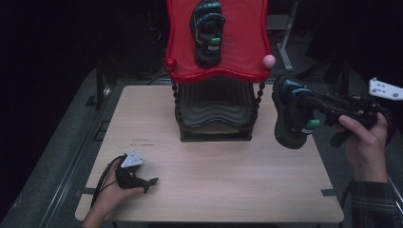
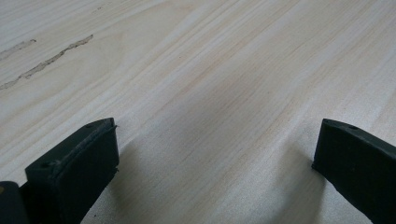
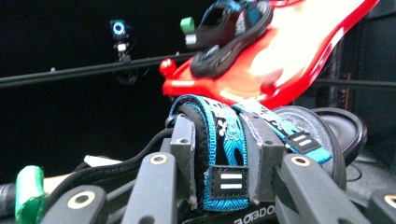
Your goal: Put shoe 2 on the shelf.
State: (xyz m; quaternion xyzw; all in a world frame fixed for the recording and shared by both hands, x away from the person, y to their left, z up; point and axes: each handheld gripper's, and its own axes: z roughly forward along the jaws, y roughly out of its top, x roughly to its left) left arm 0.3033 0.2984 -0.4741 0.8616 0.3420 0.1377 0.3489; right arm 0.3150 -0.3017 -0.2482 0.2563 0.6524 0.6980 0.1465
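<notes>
A black sandal with blue straps [image 1: 290, 114] hangs in the air to the right of the shoe rack, toe down. My right gripper [image 1: 304, 102] is shut on its strap. In the right gripper view the two fingers [image 3: 184, 140] pinch the blue patterned strap [image 3: 224, 135]. A matching sandal [image 1: 207, 33] lies on the rack's red top shelf [image 1: 237, 52], also seen in the right gripper view [image 3: 229, 28]. My left gripper [image 1: 151, 181] rests on the wooden table [image 1: 214, 190] at the front left, jaws open with nothing between them [image 2: 215, 140].
The rack has a dark lower shelf [image 1: 214, 111] under the red one, with beaded black posts [image 1: 260, 95] at its sides. Dark floor and stands surround the table. A scuff mark [image 2: 46, 60] shows on the wood near the left gripper.
</notes>
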